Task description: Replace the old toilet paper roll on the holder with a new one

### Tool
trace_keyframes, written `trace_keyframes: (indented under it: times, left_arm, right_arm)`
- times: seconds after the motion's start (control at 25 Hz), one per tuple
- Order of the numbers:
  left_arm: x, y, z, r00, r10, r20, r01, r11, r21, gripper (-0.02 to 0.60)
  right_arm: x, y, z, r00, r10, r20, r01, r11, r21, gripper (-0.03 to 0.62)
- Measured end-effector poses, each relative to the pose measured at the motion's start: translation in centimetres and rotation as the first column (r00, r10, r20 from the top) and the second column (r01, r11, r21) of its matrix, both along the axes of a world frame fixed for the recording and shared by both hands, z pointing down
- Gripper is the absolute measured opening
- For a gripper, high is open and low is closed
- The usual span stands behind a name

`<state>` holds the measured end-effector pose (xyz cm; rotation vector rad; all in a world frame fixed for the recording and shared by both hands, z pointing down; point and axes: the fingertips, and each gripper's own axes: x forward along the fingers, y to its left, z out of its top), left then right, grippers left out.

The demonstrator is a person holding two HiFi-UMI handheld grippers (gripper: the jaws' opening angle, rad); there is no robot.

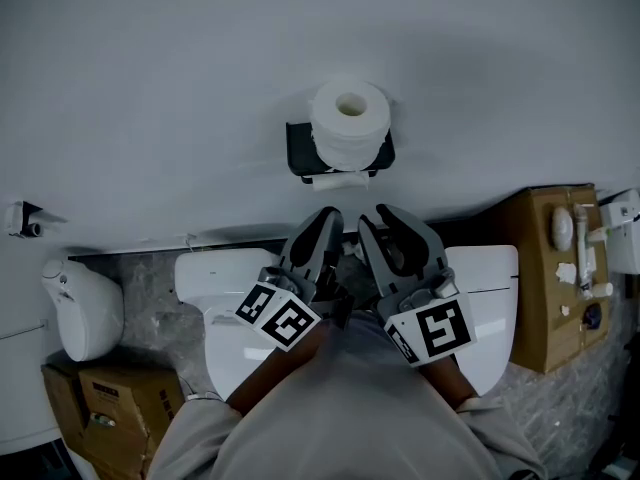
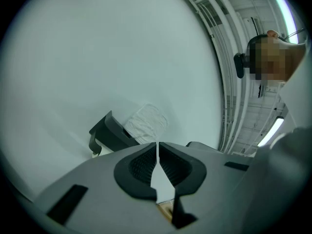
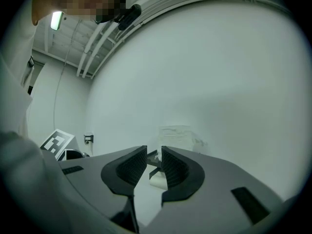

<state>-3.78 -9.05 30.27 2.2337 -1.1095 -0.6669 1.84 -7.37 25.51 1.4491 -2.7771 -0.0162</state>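
A full white toilet paper roll [image 1: 350, 123] stands on end on top of the black wall holder [image 1: 298, 154]. A paper tail [image 1: 340, 180] hangs below the holder. Both grippers are held side by side in front of it, pointing at the wall, a short way off. My left gripper [image 1: 322, 224] is shut with nothing in it; in its own view the roll [image 2: 146, 123] and the holder [image 2: 108, 133] lie just beyond my left gripper [image 2: 157, 147]. My right gripper [image 1: 384, 220] has a narrow gap between its pads and holds nothing. Past my right gripper [image 3: 154, 155] the roll [image 3: 178, 136] shows faintly.
A white toilet [image 1: 225, 288] sits under the grippers against the wall. A cardboard box [image 1: 540, 268] with small items on top stands to the right. At the left are a white bin [image 1: 85, 308] and another cardboard box [image 1: 120, 398]. A small fitting [image 1: 25, 218] sticks out of the wall.
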Motion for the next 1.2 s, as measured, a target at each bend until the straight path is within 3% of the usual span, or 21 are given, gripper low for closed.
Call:
trace_keyframes:
  times: [0.56, 0.76, 0.92, 1.2]
  left_arm:
    - [0.9, -3.3, 6.2, 0.979, -0.046, -0.198, 0.004, 0.978, -0.209, 0.005]
    - [1.1, -4.6, 8.7, 0.947, -0.103, -0.304, 0.005, 0.952, -0.306, 0.009]
    - [1.7, -5.9, 9.0, 0.892, -0.121, -0.435, -0.027, 0.947, -0.320, 0.090]
    - [1.5, -7.2, 8.9, 0.843, -0.152, -0.515, -0.028, 0.946, -0.324, 0.137]
  right_arm:
    - [-0.4, -1.3, 0.2, 1.000, 0.004, -0.003, -0.005, 1.000, -0.007, 0.089]
    - [0.1, -0.8, 0.0, 1.000, 0.012, -0.019, -0.012, 1.000, 0.013, 0.019]
    - [0.0, -0.5, 0.4, 0.999, 0.007, -0.045, -0.006, 1.000, 0.007, 0.017]
    - [0.5, -0.5, 1.1, 0.997, 0.029, -0.066, -0.030, 0.999, -0.011, 0.017]
